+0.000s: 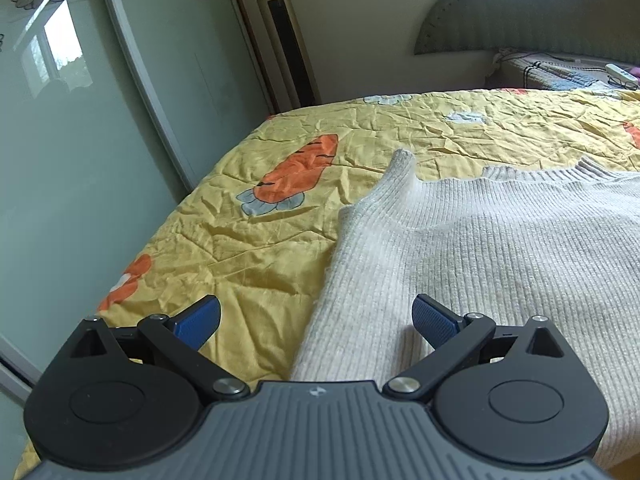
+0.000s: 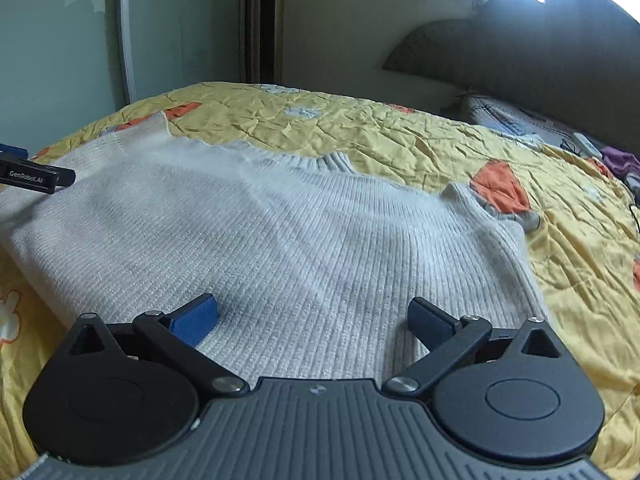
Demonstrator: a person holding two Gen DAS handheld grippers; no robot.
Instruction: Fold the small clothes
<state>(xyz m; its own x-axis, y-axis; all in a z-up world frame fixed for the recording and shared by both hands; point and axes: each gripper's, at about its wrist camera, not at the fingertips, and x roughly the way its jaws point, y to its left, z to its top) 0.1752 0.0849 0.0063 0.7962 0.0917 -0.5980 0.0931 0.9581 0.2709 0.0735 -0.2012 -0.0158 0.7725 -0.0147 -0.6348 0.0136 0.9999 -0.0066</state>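
Note:
A small cream ribbed knit sweater (image 1: 500, 248) lies flat on a yellow carrot-print bedspread (image 1: 260, 208), its neckline away from me. My left gripper (image 1: 316, 320) is open and empty, low over the sweater's left edge, one finger above the bedspread, the other above the knit. My right gripper (image 2: 312, 320) is open and empty, low over the near right part of the sweater (image 2: 280, 232). The left gripper's black body (image 2: 36, 178) shows at the right wrist view's left edge. The sweater's near hem is hidden under both grippers.
The bedspread (image 2: 400, 136) covers a bed with a grey padded headboard (image 2: 540, 52) at the right. A glass wardrobe door (image 1: 60, 140) and a tall gold tower fan (image 1: 284, 36) stand beyond the bed's left side. Pillows and a remote (image 1: 620, 74) lie near the headboard.

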